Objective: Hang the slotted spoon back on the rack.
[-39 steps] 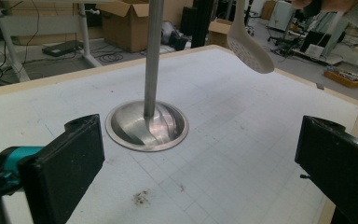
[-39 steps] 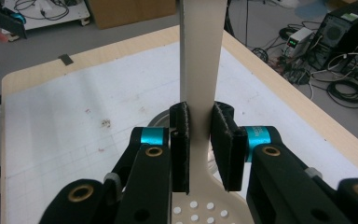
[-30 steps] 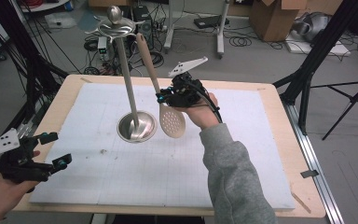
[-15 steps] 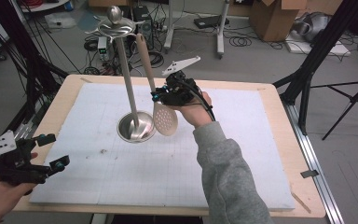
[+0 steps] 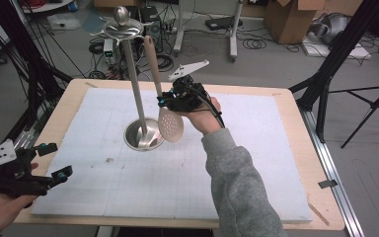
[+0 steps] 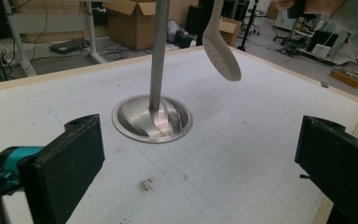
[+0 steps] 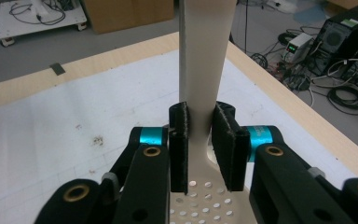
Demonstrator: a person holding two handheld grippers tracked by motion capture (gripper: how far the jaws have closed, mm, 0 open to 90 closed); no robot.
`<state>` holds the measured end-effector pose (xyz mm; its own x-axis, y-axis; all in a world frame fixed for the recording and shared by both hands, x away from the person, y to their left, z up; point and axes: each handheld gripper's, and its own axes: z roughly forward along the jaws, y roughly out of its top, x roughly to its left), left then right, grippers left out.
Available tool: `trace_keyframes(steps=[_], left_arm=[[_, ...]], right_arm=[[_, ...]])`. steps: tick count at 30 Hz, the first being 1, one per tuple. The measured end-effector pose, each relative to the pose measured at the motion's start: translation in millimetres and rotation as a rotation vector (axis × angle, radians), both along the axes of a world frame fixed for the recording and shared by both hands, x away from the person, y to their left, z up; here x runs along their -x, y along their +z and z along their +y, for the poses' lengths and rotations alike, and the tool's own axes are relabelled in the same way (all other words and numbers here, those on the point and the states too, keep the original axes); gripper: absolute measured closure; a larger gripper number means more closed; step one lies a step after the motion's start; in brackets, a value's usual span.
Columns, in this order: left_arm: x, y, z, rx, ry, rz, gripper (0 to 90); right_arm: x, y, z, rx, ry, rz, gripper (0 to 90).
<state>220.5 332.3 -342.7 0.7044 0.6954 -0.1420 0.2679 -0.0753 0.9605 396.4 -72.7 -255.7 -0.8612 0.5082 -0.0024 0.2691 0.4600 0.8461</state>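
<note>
Right gripper (image 5: 165, 101) at the neck of the slotted spatula (image 5: 170, 126) — jaws have just been opening, handle between the pads, a slight gap showing in the right gripper view. The spatula hangs from the top of the metal stand (image 5: 134, 89), head just above the stand's base. Left gripper (image 5: 47, 163) at the table's (image 5: 286, 148) near-left corner — jaws wide apart, holding nothing.
</note>
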Motion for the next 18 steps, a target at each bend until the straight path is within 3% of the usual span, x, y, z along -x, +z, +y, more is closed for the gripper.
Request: trace_keyframes(steps=[4,13,18], left_arm=[[0.6,0.7,0.1,-0.009,0.009,-0.011,1.7],[-2.2,0.2,-1.8,0.008,0.002,-0.009,1.7],[-5.9,-0.5,-4.4,0.016,-0.004,-0.009,1.8]], right_arm=[[3.3,2.2,-4.2,-0.026,0.008,-0.017,61.6],[9.4,-6.4,-25.5,-0.065,0.013,0.021,37.2],[14.7,-8.7,-36.7,-0.094,0.001,0.014,22.3]])
